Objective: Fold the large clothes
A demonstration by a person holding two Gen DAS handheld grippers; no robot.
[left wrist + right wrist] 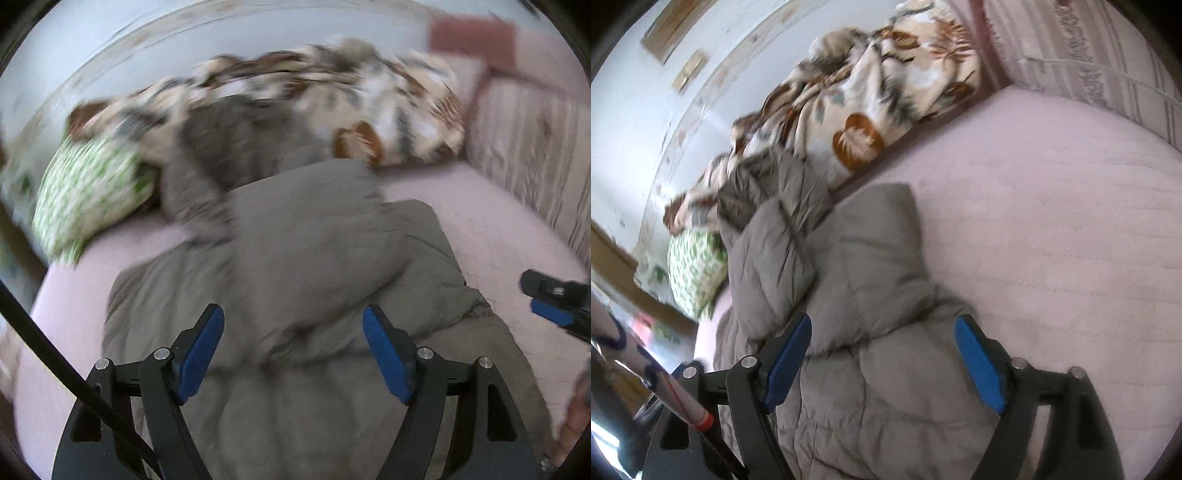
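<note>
A large grey padded jacket (303, 258) lies crumpled on a pale pink bed (491, 229); it also shows in the right wrist view (857, 280). A sleeve reaches back toward the blanket. My left gripper (293, 332) is open and empty, its blue pads spread wide just above the near part of the jacket. My right gripper (882, 343) is open and empty above the jacket's near right part. The right gripper also shows at the right edge of the left wrist view (554, 302).
A leaf-patterned blanket (332, 92) is heaped at the back of the bed. A green-and-white pillow (88, 192) lies at the back left. A striped pillow (1089, 66) leans at the right. A white wall (628, 110) stands behind.
</note>
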